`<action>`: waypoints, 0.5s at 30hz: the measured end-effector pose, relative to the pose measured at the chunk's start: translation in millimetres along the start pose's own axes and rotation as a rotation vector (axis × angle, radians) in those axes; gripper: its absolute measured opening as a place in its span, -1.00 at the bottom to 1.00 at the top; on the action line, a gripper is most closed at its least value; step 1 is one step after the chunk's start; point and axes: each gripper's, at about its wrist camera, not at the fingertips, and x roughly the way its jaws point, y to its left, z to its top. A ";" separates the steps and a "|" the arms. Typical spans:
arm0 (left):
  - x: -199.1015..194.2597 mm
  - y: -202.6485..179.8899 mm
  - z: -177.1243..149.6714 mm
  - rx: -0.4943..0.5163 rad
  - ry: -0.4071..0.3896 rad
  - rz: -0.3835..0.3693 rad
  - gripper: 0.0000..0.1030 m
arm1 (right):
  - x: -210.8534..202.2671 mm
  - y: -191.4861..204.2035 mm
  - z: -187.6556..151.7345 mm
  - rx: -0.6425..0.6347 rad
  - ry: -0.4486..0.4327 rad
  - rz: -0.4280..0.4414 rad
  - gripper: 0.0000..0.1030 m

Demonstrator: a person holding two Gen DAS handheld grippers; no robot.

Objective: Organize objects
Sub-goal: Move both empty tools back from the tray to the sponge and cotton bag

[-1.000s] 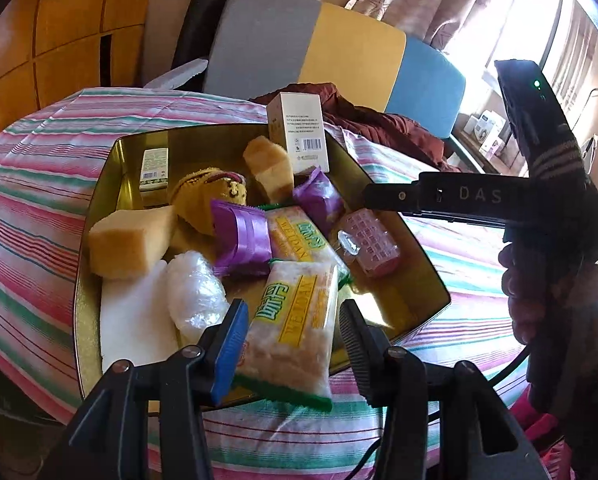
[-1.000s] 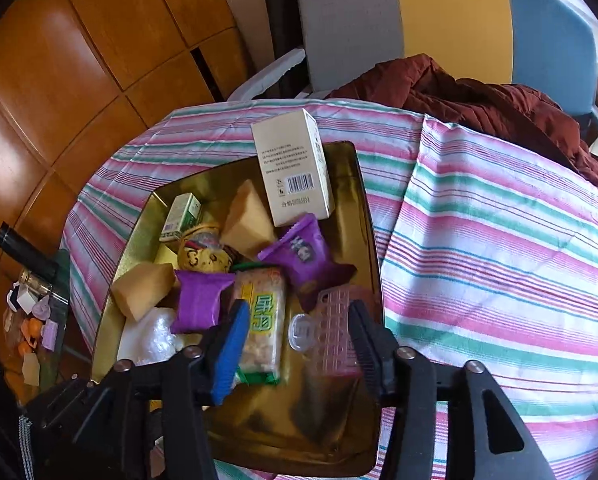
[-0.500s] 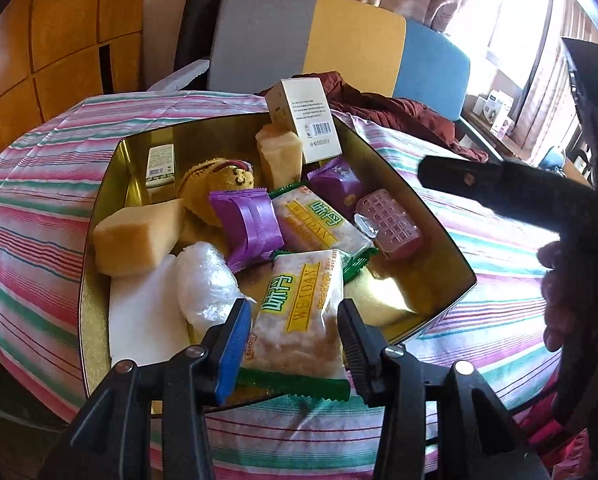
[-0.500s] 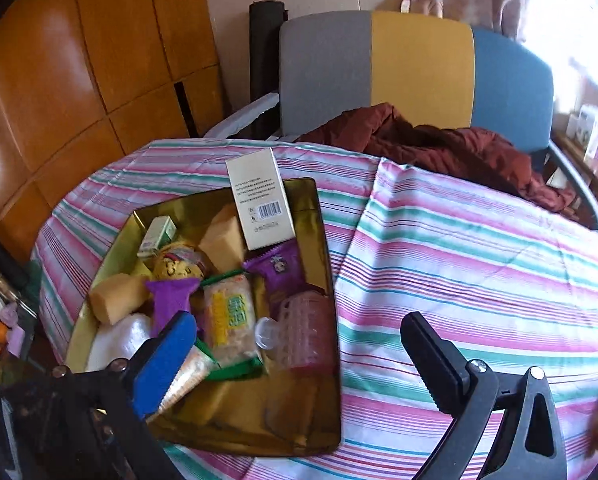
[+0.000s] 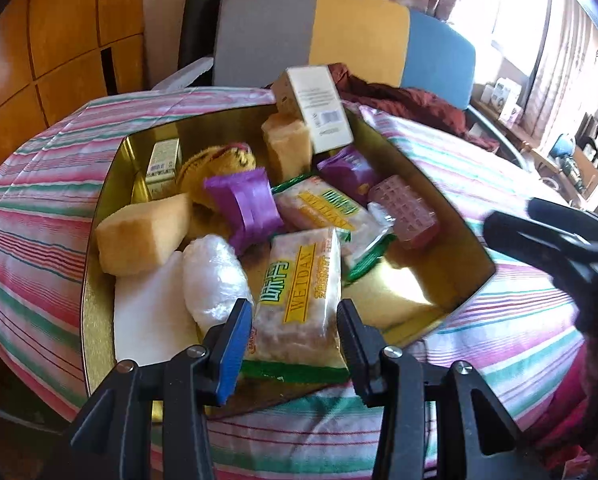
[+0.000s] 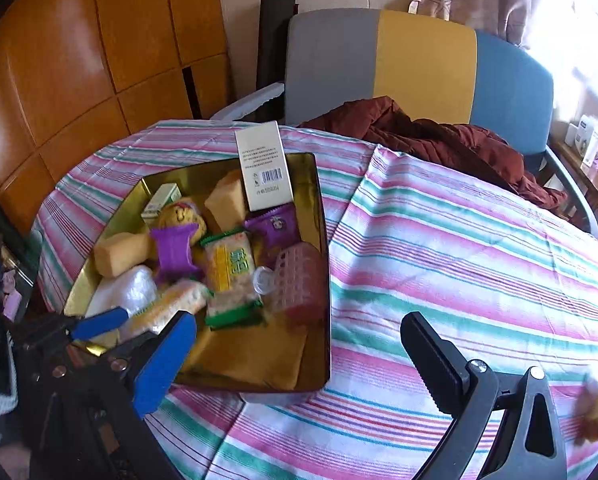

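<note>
Left wrist view: the left gripper (image 5: 295,336) clamps a rice-cracker packet (image 5: 299,296) at the near edge of the gold tin (image 5: 431,188).

Right wrist view: the right gripper (image 6: 299,356) gapes empty over the striped tablecloth (image 6: 459,248) beside the tin's right wall. Likely a lift-out; next, raise the packet clear.

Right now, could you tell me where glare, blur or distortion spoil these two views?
Left wrist view: the window is blown out white, the right gripper at the edge is motion-blurred, and the gold tin reflects its contents. Right wrist view: fisheye bends the wooden panels, with blur at the lower right corner.
</note>
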 end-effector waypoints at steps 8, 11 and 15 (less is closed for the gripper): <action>-0.6 4.6 0.4 -0.037 -0.014 -0.012 -0.12 | -5.5 -10.7 -6.7 0.038 -0.034 0.006 1.00; -6.5 8.4 0.7 -0.064 -0.029 -0.009 -0.10 | -6.6 -11.0 -7.8 0.045 -0.032 0.020 1.00; -13.2 13.3 1.5 -0.091 -0.034 -0.010 -0.08 | -9.5 -14.0 -11.1 0.068 -0.038 0.031 1.00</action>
